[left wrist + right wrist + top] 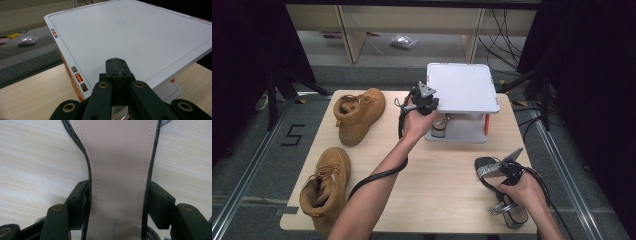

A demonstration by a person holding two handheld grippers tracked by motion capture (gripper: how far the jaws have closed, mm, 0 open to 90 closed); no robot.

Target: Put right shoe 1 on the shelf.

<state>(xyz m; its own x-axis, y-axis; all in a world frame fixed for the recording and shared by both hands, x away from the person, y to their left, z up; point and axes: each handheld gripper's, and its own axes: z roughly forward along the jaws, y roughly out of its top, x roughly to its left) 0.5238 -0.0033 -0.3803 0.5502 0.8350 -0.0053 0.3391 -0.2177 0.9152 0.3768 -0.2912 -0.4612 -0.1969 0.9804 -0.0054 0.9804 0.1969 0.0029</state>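
Observation:
A black high-heeled sandal [490,169] with a glittery toe strap lies near the table's front right. My right gripper [507,175] grips it at the waist. In the right gripper view its pale pink insole [120,170] runs between the jaws, with both pads [80,202] against its black edges. A second sandal [439,128] stands on the lower shelf of a white two-level stand [462,87]. My left gripper [430,102] hovers at the stand's near left corner, its jaws shut [116,65] with nothing between them, pointing over the white top plate [130,37].
Two tan lace-up boots sit at the table's left, one at the back [359,112] and one at the front [327,185]. The stand has orange fittings [78,78] on its side. Cables trail from both grippers. Bare wooden tabletop [442,175] lies in the middle.

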